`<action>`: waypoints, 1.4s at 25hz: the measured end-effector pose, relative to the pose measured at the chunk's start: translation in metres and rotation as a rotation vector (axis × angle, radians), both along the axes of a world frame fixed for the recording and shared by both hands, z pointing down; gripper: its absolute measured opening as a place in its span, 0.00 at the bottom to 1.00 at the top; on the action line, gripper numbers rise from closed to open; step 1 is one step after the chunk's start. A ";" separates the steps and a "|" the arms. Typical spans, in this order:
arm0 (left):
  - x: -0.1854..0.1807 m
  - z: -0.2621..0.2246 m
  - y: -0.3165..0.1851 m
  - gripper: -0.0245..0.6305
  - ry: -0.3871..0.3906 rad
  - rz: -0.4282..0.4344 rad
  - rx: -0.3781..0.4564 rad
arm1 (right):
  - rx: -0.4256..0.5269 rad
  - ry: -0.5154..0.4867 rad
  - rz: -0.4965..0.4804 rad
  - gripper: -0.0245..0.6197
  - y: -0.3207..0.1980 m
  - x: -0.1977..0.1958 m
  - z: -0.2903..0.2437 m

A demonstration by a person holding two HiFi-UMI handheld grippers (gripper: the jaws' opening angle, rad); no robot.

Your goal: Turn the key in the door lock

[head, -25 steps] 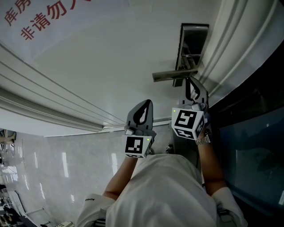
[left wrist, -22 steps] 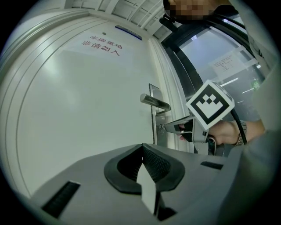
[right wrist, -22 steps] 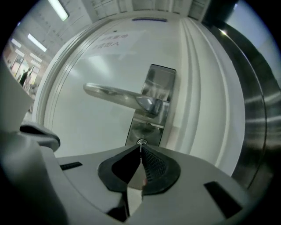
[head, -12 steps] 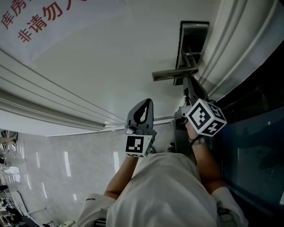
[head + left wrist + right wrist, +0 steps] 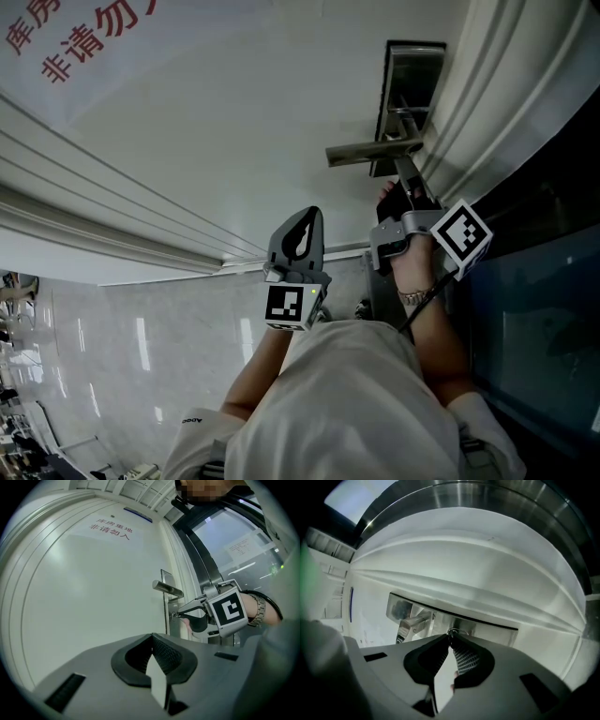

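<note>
The key [image 5: 453, 632] sits in the steel lock plate [image 5: 487, 626] on the white door [image 5: 234, 122], below the lever handle [image 5: 373, 151]. My right gripper [image 5: 451, 637] points level at the lock. Its tips are pinched on the key's head, and the jaws have just been opening slightly with the key still between them. The left gripper view shows the right gripper [image 5: 178, 615] touching the key [image 5: 174, 615] under the handle [image 5: 167, 589]. My left gripper [image 5: 307, 215] hangs shut and empty, left of the lock and away from the door hardware.
Ribbed door-frame mouldings [image 5: 487, 103] run beside the lock plate [image 5: 412, 84], with a dark glass panel [image 5: 534, 291] to their right. A sign with red lettering [image 5: 66, 37] is stuck on the door. The person's sleeve [image 5: 356, 403] fills the lower head view.
The right gripper has rolled about its own axis at the lock, so its marker cube has swung from the left of the wrist to the right. The left gripper has stayed still.
</note>
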State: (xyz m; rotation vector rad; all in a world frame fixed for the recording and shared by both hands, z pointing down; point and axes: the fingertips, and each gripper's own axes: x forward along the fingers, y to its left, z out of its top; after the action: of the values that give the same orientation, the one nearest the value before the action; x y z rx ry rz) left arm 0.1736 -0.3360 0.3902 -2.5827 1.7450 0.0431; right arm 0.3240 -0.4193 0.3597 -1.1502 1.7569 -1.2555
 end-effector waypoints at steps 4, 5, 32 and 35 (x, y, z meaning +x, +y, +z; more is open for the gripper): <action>0.001 0.000 0.002 0.05 -0.003 0.002 0.002 | 0.012 0.028 0.018 0.08 -0.001 0.001 0.000; 0.001 0.000 0.003 0.05 -0.002 0.003 0.003 | 0.022 0.066 0.015 0.08 0.000 0.000 -0.001; 0.005 -0.003 0.006 0.05 0.026 0.028 0.012 | -0.017 0.121 -0.046 0.07 -0.004 0.000 -0.005; 0.003 -0.001 0.007 0.05 0.027 0.022 0.006 | -0.058 -0.026 -0.017 0.07 -0.003 0.002 -0.002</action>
State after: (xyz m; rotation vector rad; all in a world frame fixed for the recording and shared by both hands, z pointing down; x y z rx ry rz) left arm 0.1762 -0.3294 0.3891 -2.6095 1.7220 0.0843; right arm 0.3263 -0.4223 0.3577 -1.1488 1.7243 -1.3338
